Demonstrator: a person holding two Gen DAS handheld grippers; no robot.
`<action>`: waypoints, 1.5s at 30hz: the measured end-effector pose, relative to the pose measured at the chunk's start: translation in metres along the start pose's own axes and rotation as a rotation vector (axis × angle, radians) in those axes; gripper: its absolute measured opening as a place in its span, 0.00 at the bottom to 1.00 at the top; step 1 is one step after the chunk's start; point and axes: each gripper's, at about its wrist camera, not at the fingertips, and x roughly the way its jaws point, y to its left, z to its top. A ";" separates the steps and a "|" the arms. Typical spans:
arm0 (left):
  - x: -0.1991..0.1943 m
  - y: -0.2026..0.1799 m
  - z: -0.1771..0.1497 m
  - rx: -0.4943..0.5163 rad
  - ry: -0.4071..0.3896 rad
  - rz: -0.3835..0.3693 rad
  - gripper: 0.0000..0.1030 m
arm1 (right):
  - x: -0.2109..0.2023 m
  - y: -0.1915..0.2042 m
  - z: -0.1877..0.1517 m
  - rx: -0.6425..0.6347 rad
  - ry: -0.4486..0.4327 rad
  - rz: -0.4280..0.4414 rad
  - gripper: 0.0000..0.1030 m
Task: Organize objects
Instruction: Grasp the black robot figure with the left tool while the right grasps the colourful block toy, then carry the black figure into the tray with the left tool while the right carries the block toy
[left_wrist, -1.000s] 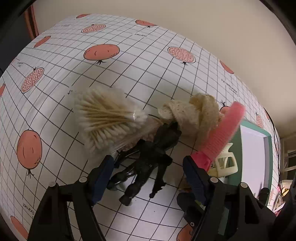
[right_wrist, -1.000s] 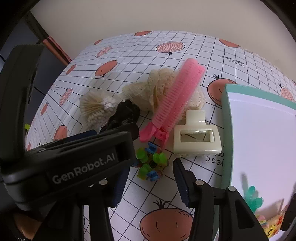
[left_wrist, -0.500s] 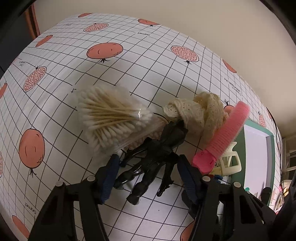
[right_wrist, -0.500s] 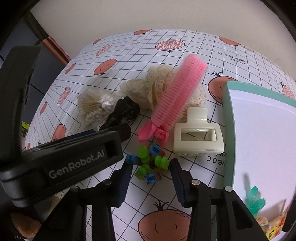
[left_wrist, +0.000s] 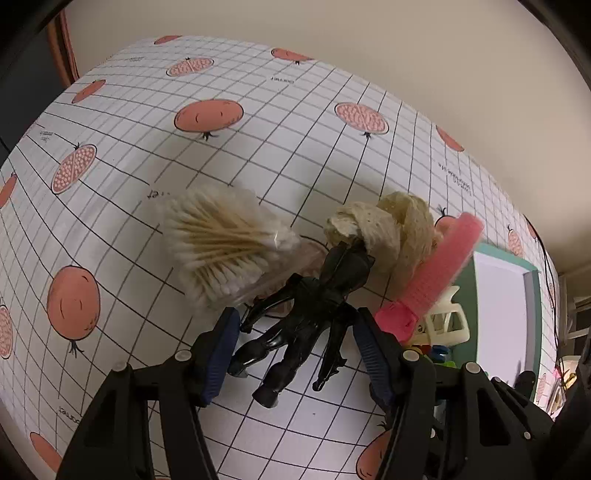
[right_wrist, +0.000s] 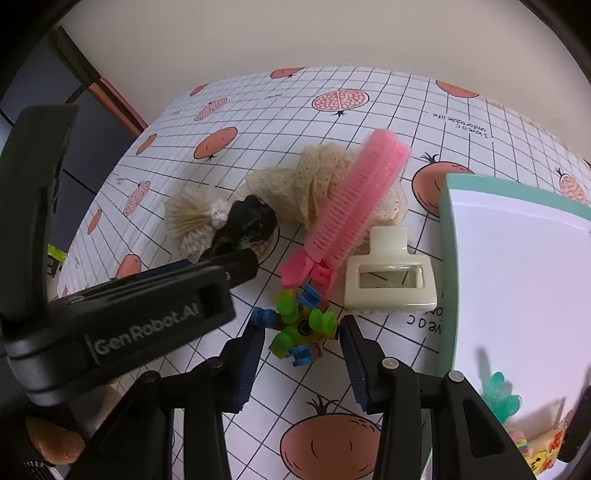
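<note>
Most of the sorting looks undone; a heap of small things lies on the checked tablecloth (left_wrist: 258, 122) beside the teal tray (right_wrist: 448, 236), and only a few bright bits (right_wrist: 504, 398) sit in the tray's near corner; the left gripper (left_wrist: 295, 345) stands wide, its fingers either side of the black toy figure (left_wrist: 310, 306) but not yet closed on it; the right gripper (right_wrist: 301, 345) is likewise spread around the cluster of coloured blocks (right_wrist: 297, 326), apart from it on both sides; left on the cloth are the bag of cotton swabs (left_wrist: 221, 243), the cream lace scrunchie (right_wrist: 314, 184), the pink hair roller (right_wrist: 354, 206) leaning over it, and the cream hair clip (right_wrist: 389, 284) just beside the tray; by my judgement all of these await moving.
</note>
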 end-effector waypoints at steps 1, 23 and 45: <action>-0.003 0.000 -0.003 0.000 -0.007 0.001 0.63 | -0.002 0.000 0.001 0.001 -0.004 0.002 0.44; -0.044 0.000 0.008 -0.010 -0.128 -0.027 0.63 | -0.034 -0.002 0.003 0.017 -0.066 0.029 0.44; -0.065 -0.023 0.005 0.012 -0.176 -0.039 0.63 | -0.049 -0.022 0.004 0.070 -0.095 0.022 0.44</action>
